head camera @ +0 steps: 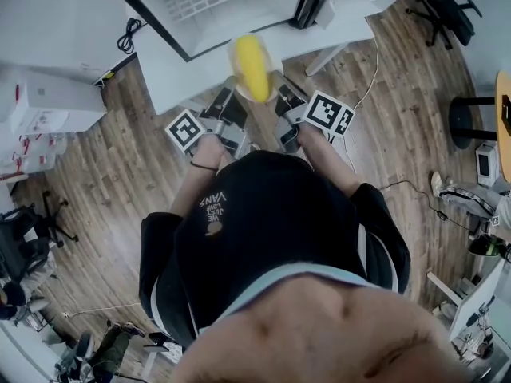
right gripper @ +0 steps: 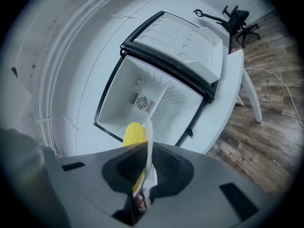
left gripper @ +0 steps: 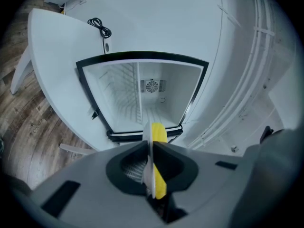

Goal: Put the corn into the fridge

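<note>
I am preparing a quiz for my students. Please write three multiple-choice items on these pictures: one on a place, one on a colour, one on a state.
1. The corn lies: A on a white plate; B in a bowl; C in a pan.
2. The corn is: A red; B green; C yellow.
3. The fridge door is: A shut; B open; C missing.
Answers: 1 A, the plate shows under it; 2 C, it shows yellow; 3 B, the inside of the fridge is visible.

There is one corn (head camera: 251,66); one plate (left gripper: 147,175); two grippers, left gripper (head camera: 232,84) and right gripper (head camera: 279,84); one fridge (head camera: 215,2) at twelve o'clock; one table (head camera: 172,78); one cable (head camera: 128,34) at eleven; two chairs: chair (head camera: 439,10) at one o'clock, chair (head camera: 36,226) at nine.
</note>
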Tool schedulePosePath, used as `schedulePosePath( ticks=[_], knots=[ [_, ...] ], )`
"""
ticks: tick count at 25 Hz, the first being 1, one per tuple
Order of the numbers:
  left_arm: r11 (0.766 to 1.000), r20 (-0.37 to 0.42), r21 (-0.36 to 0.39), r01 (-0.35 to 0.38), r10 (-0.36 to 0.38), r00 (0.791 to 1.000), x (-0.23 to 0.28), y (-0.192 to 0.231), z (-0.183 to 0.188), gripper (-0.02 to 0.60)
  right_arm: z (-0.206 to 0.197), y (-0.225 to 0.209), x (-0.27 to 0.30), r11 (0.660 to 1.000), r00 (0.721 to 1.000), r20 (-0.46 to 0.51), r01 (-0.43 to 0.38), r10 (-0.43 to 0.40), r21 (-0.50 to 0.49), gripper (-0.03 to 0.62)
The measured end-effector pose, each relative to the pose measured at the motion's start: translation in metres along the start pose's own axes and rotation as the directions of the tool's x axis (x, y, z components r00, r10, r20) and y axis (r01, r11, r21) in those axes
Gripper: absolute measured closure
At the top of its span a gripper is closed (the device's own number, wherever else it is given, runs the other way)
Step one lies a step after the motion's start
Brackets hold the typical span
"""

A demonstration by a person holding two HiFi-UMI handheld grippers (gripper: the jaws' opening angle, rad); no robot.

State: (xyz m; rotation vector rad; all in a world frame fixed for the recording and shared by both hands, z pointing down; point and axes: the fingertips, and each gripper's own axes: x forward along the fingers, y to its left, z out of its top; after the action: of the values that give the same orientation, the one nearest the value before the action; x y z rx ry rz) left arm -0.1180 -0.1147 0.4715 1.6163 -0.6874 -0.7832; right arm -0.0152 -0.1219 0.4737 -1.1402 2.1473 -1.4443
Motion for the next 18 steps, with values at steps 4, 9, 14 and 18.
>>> schedulePosePath(
  ticks=[4,9,14,18],
  knots=[
    [1.000,-0.010,-0.008,-0.008,0.008,1.000,0.001,0.006,0.008,0.545,0.000,0.000,0.008,1.000,1.000,0.008,0.010,-0.010,0.002,0.565],
    [1.000,-0.022,-0.015,-0.009,0.008,1.000,0.006,0.007,0.015,0.545,0.002,-0.001,0.015,1.000,1.000,0.010,0.021,-0.021,0.005,0.563],
    [1.000,-0.018,-0.016,0.001,-0.001,1.000,0.020,0.008,0.021,0.545,0.015,-0.004,0.024,1.000,1.000,0.010,0.015,-0.015,0.002,0.565],
    [1.000,-0.011,-0.014,-0.002,0.002,1.000,0.035,0.008,0.031,0.545,0.028,-0.005,0.037,1.000,1.000,0.005,0.010,-0.010,0.003,0.565]
  ],
)
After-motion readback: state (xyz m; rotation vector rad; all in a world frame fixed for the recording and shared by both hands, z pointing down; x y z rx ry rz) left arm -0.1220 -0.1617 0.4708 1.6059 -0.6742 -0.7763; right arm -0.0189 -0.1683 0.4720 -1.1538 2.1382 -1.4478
